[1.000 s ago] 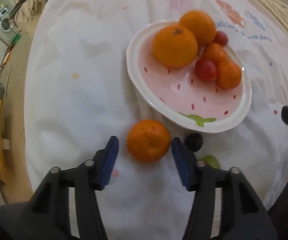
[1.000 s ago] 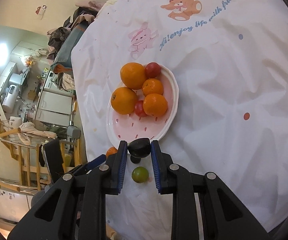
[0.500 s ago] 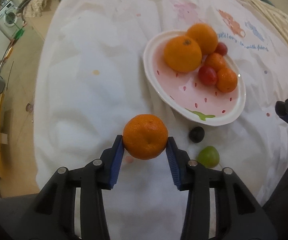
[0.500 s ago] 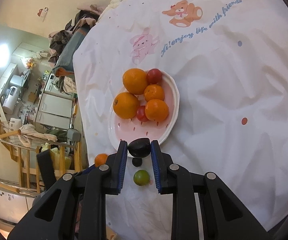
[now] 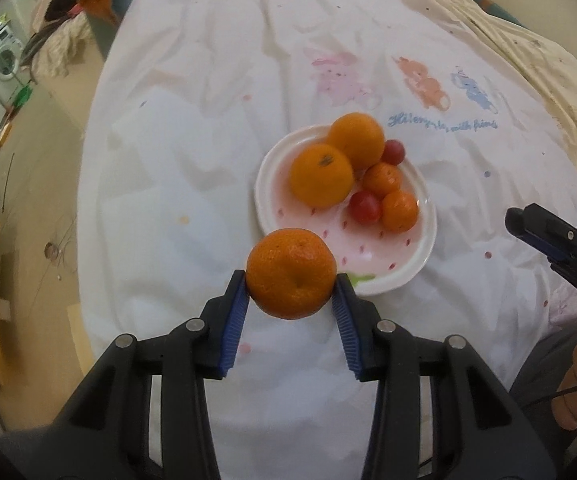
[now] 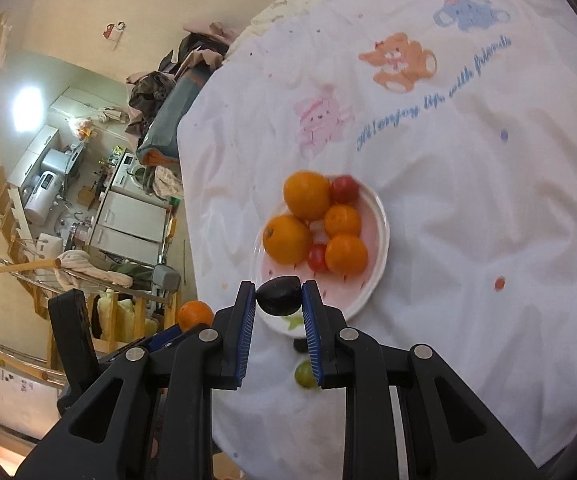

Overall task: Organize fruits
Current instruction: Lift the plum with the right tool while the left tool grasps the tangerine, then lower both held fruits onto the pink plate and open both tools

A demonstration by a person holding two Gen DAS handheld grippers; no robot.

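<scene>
My left gripper (image 5: 291, 280) is shut on a mandarin (image 5: 291, 273) and holds it above the cloth, near the front edge of the pink plate (image 5: 424, 248). The plate holds two oranges (image 5: 322, 180), two small mandarins and two red cherry tomatoes (image 5: 365, 207). My right gripper (image 6: 279, 300) is shut on a dark plum (image 6: 279, 301) held above the plate's near rim (image 6: 362, 298). A green fruit (image 6: 303, 375) and a small dark fruit (image 6: 298, 347) lie on the cloth below it. The left gripper's mandarin also shows in the right wrist view (image 6: 195, 315).
The table is covered by a white cloth with cartoon animals (image 5: 428, 76). The right gripper's tip (image 5: 528, 224) shows at the right in the left wrist view. The table edge drops to the floor on the left (image 5: 48, 208). Kitchen appliances and clutter stand beyond (image 6: 88, 184).
My left gripper closed on the mandarin and lifted it off the cloth, rising and pulling back. My right gripper rose slightly with the plum still in it.
</scene>
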